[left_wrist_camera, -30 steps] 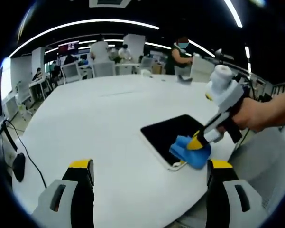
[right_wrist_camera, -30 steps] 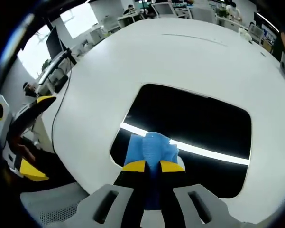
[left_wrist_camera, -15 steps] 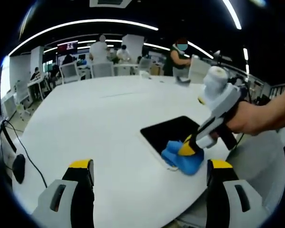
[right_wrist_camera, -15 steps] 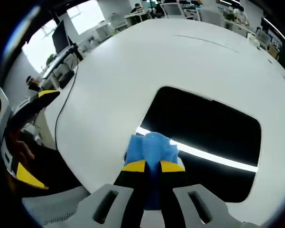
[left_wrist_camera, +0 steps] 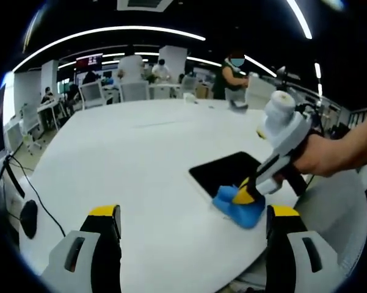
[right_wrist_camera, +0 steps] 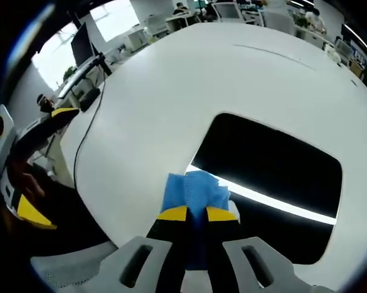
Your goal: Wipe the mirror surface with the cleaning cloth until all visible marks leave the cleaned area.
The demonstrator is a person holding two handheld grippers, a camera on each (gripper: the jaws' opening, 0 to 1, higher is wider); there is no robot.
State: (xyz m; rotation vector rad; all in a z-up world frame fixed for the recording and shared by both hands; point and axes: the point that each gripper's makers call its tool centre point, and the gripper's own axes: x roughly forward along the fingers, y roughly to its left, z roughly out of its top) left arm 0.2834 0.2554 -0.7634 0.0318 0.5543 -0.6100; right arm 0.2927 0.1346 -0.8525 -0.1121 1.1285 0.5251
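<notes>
A dark rectangular mirror lies flat on the white round table, reflecting a bright ceiling light strip. My right gripper is shut on a blue cleaning cloth, pressing it on the mirror's near left corner. In the left gripper view the mirror sits right of centre, with the cloth at its near corner under the right gripper, held by a person's hand. My left gripper stands open above the table's near edge, holding nothing. It also appears as the left gripper at the left of the right gripper view.
A black cable hangs off the table's left edge. Far behind are desks, chairs and several people. The table's far half is bare white surface.
The right gripper has slid the cloth along the mirror's near corner, first toward the left edge, then slightly back and nearer. The left gripper stays open and still.
</notes>
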